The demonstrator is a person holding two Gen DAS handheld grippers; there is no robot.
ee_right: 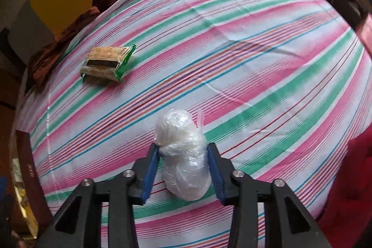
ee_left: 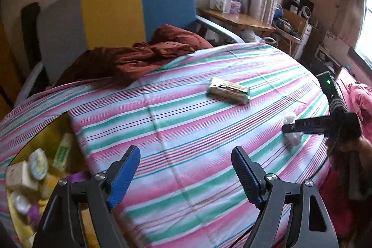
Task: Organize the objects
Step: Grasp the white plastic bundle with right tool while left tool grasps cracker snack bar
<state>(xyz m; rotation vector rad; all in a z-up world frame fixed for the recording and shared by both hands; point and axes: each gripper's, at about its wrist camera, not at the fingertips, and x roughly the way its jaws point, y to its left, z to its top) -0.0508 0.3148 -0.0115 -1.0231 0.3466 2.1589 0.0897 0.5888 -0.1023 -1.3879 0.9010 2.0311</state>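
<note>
A striped sheet (ee_left: 186, 108) covers the bed. On it lies a green-edged snack packet (ee_left: 229, 90) (ee_right: 107, 63). My left gripper (ee_left: 186, 151) hangs open over bare sheet, with nothing between its blue pads. At the bed's right side my right gripper (ee_right: 182, 147) (ee_left: 288, 128) is tilted steeply down. It is shut on a white bundle wrapped in clear plastic (ee_right: 176, 127) (ee_left: 289, 119), with a pad pressed on each side. The bundle rests on the sheet. A yellow bin (ee_left: 53, 129) at the lower left holds several small packets and tubs.
A rumpled rust-brown blanket (ee_left: 144, 55) lies by the grey, yellow and blue headboard (ee_left: 111, 11). Pink bedding (ee_left: 358, 94) is heaped at the right edge. A wooden desk with boxes (ee_left: 234, 18) stands under the window. A brown box (ee_right: 28, 169) stands left of the bed.
</note>
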